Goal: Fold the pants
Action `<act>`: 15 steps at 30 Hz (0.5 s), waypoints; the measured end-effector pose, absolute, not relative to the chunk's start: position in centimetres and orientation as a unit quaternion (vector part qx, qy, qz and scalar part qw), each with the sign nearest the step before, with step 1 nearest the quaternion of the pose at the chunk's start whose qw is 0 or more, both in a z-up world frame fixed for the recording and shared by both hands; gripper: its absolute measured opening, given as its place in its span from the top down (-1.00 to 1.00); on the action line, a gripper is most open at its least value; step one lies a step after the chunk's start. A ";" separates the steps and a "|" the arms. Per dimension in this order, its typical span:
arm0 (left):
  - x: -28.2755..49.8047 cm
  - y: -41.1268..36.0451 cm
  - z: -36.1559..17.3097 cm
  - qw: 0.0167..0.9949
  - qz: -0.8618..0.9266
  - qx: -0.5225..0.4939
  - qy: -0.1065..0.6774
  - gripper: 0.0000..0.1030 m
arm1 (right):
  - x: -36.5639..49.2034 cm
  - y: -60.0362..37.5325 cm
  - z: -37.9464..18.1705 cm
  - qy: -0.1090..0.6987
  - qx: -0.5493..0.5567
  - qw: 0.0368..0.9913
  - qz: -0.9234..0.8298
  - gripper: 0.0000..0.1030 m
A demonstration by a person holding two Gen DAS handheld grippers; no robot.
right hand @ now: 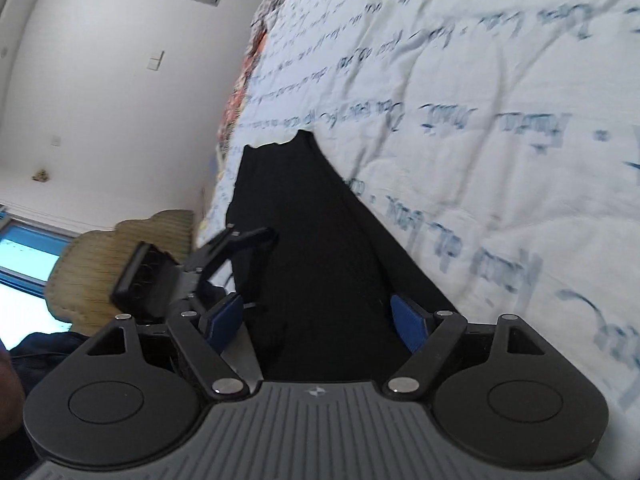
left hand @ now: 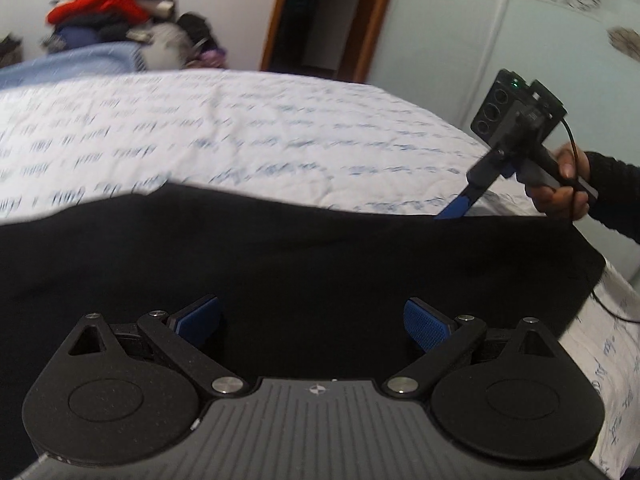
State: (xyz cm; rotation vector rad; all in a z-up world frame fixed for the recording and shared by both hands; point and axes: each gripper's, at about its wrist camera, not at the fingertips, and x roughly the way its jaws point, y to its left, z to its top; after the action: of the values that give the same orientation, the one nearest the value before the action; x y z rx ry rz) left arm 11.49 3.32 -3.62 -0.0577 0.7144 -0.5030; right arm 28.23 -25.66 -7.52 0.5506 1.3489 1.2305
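Blue-padded left gripper [left hand: 312, 322] jaws spread wide, nothing between them, hovering over the black pants [left hand: 280, 248]. Right gripper [right hand: 322, 320] likewise spread and empty, its fingertips [left hand: 454, 208] at the far edge of the fabric, held by a hand [left hand: 560, 184] in a dark sleeve. Pants lie flat along the near edge of the bed, on a white quilt [left hand: 240, 128] printed with blue script; clothes pile [left hand: 116, 12] beyond, blurred.

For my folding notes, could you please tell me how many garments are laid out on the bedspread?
1: black pants lie flat along the near edge of the bedspread, under both open grippers. The clothes pile sits beyond the bed; more may be hidden.
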 end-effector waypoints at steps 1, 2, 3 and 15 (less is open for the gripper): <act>11.5 3.6 -3.8 0.906 -0.240 -0.034 0.346 -0.93 | 28.3 -24.8 -7.6 0.582 0.220 0.579 0.527 -0.51; 11.5 3.7 -3.8 0.908 -0.238 -0.037 0.344 -0.94 | 28.3 -24.1 -7.5 0.582 0.189 0.588 0.529 -0.18; 11.4 3.8 -3.8 0.909 -0.237 -0.038 0.342 -0.95 | 28.2 -23.3 -7.4 0.581 0.160 0.597 0.530 0.32; 11.3 4.0 -4.1 0.910 -0.238 -0.043 0.336 -0.99 | 27.7 -20.0 -7.1 0.601 0.061 0.609 0.514 0.99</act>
State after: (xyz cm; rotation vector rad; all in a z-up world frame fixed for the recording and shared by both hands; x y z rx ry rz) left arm 11.34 4.04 -4.13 -0.0884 0.6929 -0.4909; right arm 27.66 -20.00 -7.12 0.1401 1.3882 1.1865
